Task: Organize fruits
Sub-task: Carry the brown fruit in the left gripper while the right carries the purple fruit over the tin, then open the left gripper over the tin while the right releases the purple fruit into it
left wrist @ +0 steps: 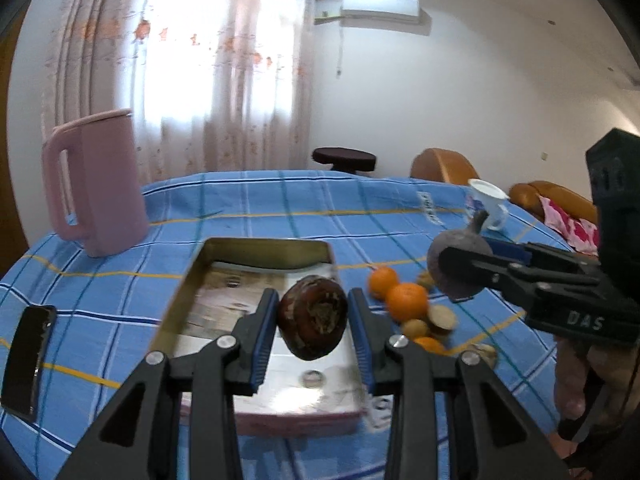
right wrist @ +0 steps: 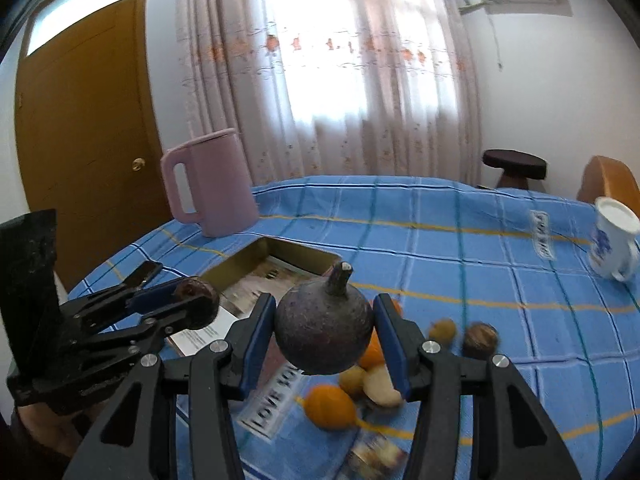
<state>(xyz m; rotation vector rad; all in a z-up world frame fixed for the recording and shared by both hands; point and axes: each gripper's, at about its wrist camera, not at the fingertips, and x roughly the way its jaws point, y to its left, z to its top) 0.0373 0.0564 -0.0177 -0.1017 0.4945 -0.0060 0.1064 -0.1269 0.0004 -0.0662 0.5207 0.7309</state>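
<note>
My left gripper (left wrist: 313,322) is shut on a dark brown round fruit (left wrist: 313,322) and holds it above the open metal tin (left wrist: 182,292). My right gripper (right wrist: 324,326) is shut on a dark purple fruit with a stem (right wrist: 324,326), held above the loose fruit pile. In the left wrist view the right gripper (left wrist: 460,270) comes in from the right with the purple fruit (left wrist: 456,252). In the right wrist view the left gripper (right wrist: 196,304) is at the left with the brown fruit (right wrist: 197,307). Oranges (left wrist: 406,302) and small brownish fruits (left wrist: 440,318) lie on the blue checked cloth beside the tin.
A pink jug (left wrist: 96,184) stands at the back left of the table. A black phone (left wrist: 26,360) lies at the left edge. A white and blue mug (left wrist: 490,204) stands at the back right. A stool (left wrist: 344,158) and orange chairs stand behind the table.
</note>
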